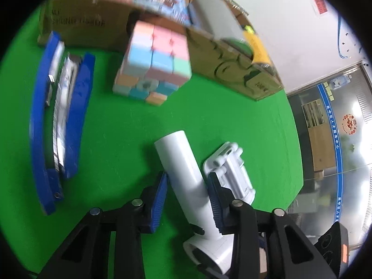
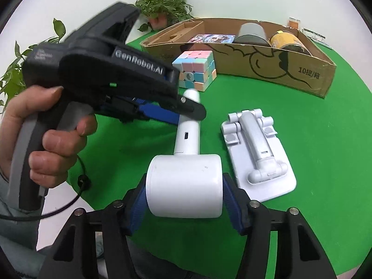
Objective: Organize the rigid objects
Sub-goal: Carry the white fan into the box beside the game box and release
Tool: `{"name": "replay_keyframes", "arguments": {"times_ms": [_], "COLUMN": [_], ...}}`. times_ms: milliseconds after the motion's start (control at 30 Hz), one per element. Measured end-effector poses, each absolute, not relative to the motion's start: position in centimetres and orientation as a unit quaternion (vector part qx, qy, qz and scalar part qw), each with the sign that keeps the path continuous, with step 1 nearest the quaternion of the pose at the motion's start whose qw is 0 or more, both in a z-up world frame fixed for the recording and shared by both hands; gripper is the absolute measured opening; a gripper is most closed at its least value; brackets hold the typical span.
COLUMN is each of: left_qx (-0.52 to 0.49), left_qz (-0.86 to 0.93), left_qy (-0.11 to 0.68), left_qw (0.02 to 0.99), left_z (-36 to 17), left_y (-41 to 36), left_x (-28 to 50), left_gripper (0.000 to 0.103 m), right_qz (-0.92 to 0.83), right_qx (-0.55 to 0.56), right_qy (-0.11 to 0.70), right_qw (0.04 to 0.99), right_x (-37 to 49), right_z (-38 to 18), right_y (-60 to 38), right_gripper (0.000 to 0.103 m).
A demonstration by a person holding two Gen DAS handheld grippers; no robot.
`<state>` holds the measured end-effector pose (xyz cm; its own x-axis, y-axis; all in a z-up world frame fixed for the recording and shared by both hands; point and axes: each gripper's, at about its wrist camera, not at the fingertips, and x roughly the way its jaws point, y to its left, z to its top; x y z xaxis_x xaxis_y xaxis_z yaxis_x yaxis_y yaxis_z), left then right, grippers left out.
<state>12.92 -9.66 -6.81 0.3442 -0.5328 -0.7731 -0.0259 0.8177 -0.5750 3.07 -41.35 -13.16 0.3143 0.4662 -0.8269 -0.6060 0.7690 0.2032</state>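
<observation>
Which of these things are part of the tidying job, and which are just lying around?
Job: white T-shaped device, puzzle cube, phone stand, cardboard box.
Lying about: potted plant, red wall sign.

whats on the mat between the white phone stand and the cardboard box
Nothing: in the right wrist view only bare green mat lies between the phone stand and the cardboard box.
</observation>
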Motion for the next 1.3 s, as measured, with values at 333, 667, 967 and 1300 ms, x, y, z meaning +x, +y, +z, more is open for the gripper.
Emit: {"name": "replay_keyframes", "arguments": {"times_ms": [333,667,967,1300], "left_qx": [-0.164,-0.150,-0.195,-0.183], "left_qz": [-0.161,-0.190,-0.197,-0.183], "left_qy": [0.421,0.467,0.530,0.542], "left_qw": [0.877,0.850,0.801,0.799], "left_z": [6.7,6.2,-1.6,-2.6], "left_y": [-6.4,-3.0,-0.4,-0.1], "left_x": [17.4,30.0,34.9,35.3], "left_gripper": [0.032,0.032,0.032,0.024], "right_qz": [0.337,0.307,0.277,0.330], "right_qx": [-0.028,-0.013,-0.017,-0.013], "right_qy": [0.377,0.409,0.482,0.481], "right_qw": [0.862,0.860,0.831,0.812], "right_x": [8.7,21.9,26.6,24.7], "right_z": [-5.3,-4.7,-10.8,-11.6], "right_y": [-35.9,-27.5,-23.3,-23.0], "right_gripper": [0.056,0.056,0.057,0.052]}}
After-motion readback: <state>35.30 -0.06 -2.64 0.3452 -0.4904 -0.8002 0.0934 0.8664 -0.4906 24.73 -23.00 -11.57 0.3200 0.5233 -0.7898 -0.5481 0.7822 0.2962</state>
